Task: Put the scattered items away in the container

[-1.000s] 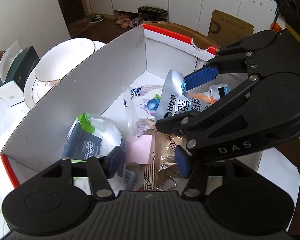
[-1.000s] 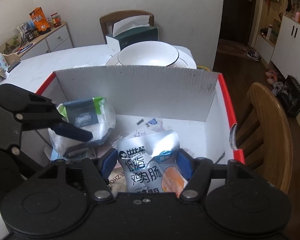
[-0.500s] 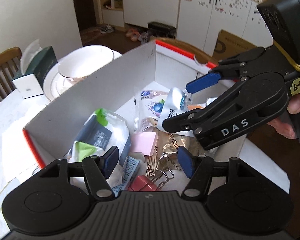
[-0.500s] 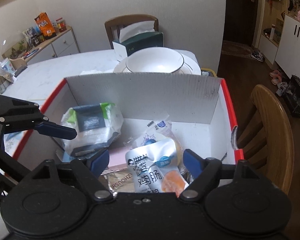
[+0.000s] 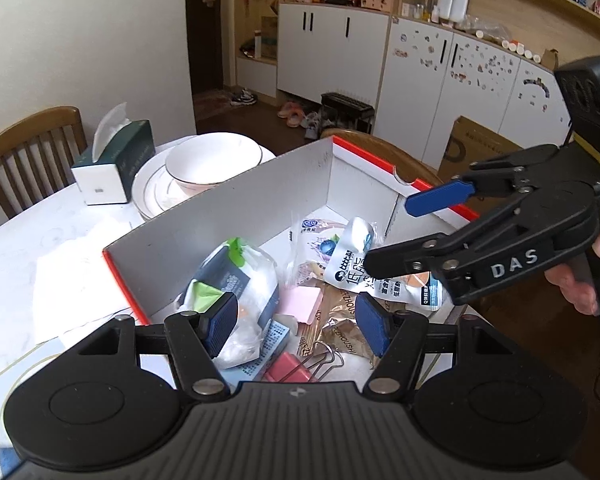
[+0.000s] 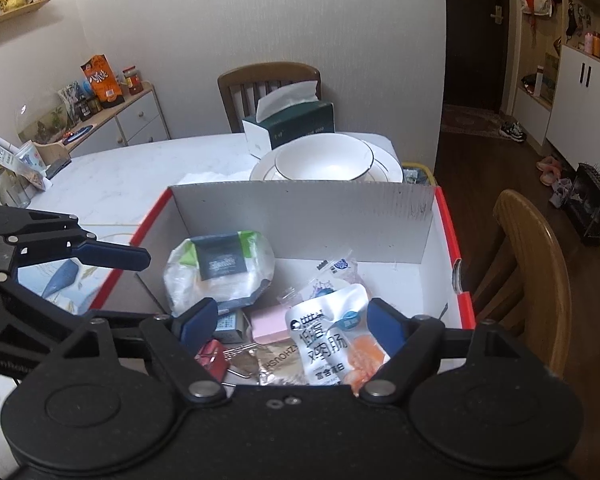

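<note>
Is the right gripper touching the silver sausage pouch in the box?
Apart. In the right wrist view the right gripper stands open, both pads clear of the silver sausage pouch, which lies in the box.

Container [image 6: 308,216]: open cardboard box, white inside, red outer rim, standing on the desk [image 6: 112,176]. Contents, lying loose on its floor: clear bag with dark-and-green label [image 6: 220,272] at the left; silver sausage pouch with orange panel [image 6: 328,336], lying flat at the near right over a brown wrapper [image 6: 278,364]; clear blueberry-print packet [image 5: 320,240] behind it. Pink pad [image 6: 270,324], small blue-printed box [image 6: 228,326] and red binder clips [image 5: 290,368] lie close together at the near middle.
</note>
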{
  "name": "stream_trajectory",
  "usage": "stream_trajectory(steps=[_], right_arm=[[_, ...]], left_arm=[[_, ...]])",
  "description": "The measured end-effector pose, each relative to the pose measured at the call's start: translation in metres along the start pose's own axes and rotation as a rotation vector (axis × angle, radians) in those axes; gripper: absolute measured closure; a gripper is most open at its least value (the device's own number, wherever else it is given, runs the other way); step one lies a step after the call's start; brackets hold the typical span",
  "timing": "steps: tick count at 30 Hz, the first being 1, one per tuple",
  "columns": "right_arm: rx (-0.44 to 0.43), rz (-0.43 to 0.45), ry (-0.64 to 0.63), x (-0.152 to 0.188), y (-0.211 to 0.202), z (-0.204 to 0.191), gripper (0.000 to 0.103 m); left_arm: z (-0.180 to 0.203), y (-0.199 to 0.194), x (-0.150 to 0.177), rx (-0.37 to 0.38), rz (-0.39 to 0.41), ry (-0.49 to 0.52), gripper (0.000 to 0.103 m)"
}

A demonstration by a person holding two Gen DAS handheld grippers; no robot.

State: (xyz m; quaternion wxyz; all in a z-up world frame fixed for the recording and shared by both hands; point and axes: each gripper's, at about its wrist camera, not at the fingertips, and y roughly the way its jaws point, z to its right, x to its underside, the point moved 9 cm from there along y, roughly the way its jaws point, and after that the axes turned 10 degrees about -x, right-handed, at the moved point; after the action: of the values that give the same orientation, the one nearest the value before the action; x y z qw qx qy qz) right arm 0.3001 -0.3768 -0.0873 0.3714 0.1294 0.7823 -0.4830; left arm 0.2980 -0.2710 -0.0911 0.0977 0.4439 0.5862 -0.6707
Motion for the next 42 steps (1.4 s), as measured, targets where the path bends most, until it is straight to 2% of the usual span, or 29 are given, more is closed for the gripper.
stream_trajectory(steps=[9, 12, 20, 28, 30, 33, 42], right_arm=[[0.025, 0.046, -0.023, 0.008, -0.016, -0.025, 0.019], [0.037, 0.057, -0.023, 0.012, -0.020, -0.033, 0.018], [0.075, 0.110, -0.015, 0.020, -0.031, -0.056, 0.011], [0.131, 0.161, 0.003, 0.027, -0.045, -0.079, 0.005], [0.146, 0.177, 0.013, 0.029, -0.049, -0.084, 0.005], [0.168, 0.202, 0.030, 0.032, -0.055, -0.090, 0.003], [0.225, 0.255, 0.022, 0.042, -0.074, -0.113, 0.001]], left_arm=[[-0.013, -0.022, 0.007, -0.009, 0.039, -0.029, 0.039], [-0.017, -0.029, 0.010, -0.013, 0.050, -0.032, 0.035], [-0.029, -0.046, 0.022, -0.010, 0.059, -0.056, 0.034], [-0.035, -0.066, 0.032, -0.004, 0.083, -0.050, 0.014], [-0.036, -0.071, 0.035, 0.003, 0.087, -0.051, 0.004], [-0.038, -0.079, 0.039, 0.008, 0.099, -0.059, 0.001], [-0.045, -0.103, 0.046, 0.020, 0.124, -0.078, 0.001]])
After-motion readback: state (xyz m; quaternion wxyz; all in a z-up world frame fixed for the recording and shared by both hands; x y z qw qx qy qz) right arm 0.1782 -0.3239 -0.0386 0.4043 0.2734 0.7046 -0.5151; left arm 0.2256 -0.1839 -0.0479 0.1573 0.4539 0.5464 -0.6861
